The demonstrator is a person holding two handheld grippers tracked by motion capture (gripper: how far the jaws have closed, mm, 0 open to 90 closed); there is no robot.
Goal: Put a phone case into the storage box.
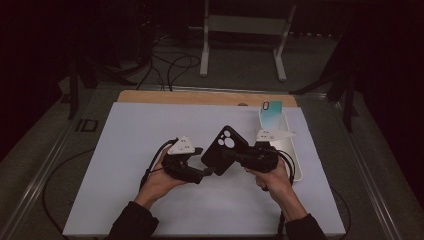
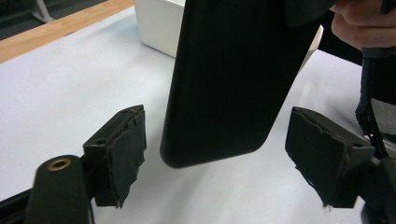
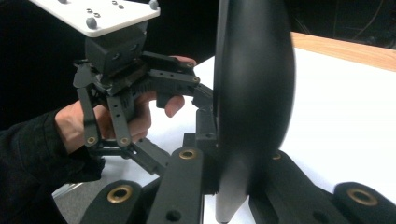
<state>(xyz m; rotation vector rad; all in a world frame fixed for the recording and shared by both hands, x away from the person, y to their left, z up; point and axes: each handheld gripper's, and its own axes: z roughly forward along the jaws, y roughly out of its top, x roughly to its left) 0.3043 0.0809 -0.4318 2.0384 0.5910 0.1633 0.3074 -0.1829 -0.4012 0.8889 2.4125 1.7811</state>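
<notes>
A black phone case [image 1: 225,147] with round camera holes is held up over the white mat, tilted. My right gripper [image 1: 234,156] is shut on it from the right; in the right gripper view the case [image 3: 254,84] stands edge-on between its jaws [image 3: 233,186]. My left gripper [image 1: 205,161] comes in from the left at the case's lower end. In the left gripper view its two pads [image 2: 123,144] stand apart on either side of the case's rounded bottom corner [image 2: 224,93], with a gap on each side. The right gripper view shows the left gripper [image 3: 208,116] and the hand that holds it.
A white tray [image 1: 296,150] lies at the mat's right edge, with a teal phone case [image 1: 272,112] standing at its far end. The white mat [image 1: 150,130] covers a wooden table [image 1: 200,97]. A white stand [image 1: 245,30] and cables lie on the floor beyond.
</notes>
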